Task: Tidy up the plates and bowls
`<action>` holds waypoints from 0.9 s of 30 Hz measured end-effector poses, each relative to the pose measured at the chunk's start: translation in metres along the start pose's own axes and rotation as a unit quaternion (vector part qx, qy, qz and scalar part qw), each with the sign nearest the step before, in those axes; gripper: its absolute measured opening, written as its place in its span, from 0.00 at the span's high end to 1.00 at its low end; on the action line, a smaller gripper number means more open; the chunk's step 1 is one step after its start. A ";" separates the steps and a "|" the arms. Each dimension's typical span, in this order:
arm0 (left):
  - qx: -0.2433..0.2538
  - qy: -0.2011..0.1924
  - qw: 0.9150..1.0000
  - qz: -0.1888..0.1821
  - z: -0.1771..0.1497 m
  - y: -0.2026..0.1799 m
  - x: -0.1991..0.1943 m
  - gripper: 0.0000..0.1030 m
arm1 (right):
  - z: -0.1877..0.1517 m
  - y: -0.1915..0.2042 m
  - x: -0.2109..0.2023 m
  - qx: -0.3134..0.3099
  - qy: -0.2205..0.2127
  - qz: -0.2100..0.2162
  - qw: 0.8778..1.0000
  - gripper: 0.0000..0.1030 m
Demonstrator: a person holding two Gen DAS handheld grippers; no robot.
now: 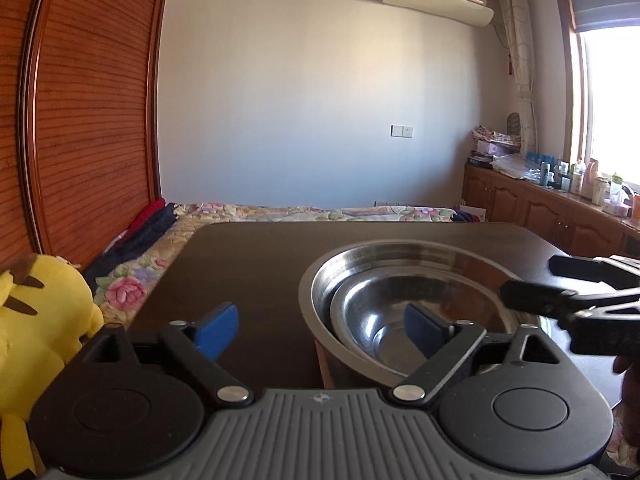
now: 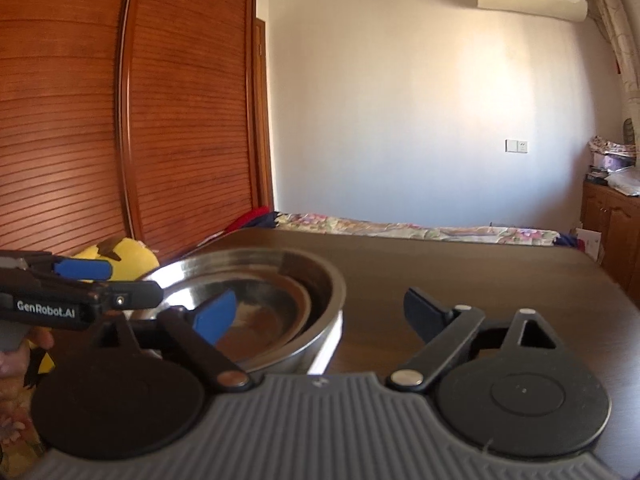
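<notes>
Your left gripper is spread wide and holds nothing, its right finger over the near rim of the steel bowls. Your right gripper also gapes empty. The small bowl sits nested inside the large bowl on the dark table.

Both wrist views sit low and close over the dark table, facing the far white wall; nested steel bowls lie right of left jaws, left of right jaws, shared
</notes>
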State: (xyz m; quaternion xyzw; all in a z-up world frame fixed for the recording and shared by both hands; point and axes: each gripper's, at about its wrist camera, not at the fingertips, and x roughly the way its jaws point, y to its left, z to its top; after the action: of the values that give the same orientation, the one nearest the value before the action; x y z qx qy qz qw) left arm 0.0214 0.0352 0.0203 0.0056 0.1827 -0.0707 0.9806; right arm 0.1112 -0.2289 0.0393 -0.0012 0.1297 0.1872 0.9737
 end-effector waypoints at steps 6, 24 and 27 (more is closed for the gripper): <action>0.017 -0.007 1.000 0.012 0.009 -0.007 -0.013 0.00 | 0.007 -0.010 -0.020 0.004 -0.008 -0.022 1.000 0.00; 0.040 -0.003 0.999 0.024 0.021 -0.051 -0.032 0.00 | 0.006 -0.012 -0.053 0.013 0.003 -0.095 0.995 0.00; 0.039 0.000 0.999 0.020 0.021 -0.058 -0.034 0.00 | 0.008 -0.010 -0.054 0.012 -0.004 -0.102 0.995 0.00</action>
State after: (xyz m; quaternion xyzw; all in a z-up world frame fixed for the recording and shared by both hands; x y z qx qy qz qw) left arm -0.0106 -0.0181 0.0526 0.0476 0.1801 -0.0581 0.9808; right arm 0.0682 -0.2577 0.0604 -0.0018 0.1274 0.0850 0.9882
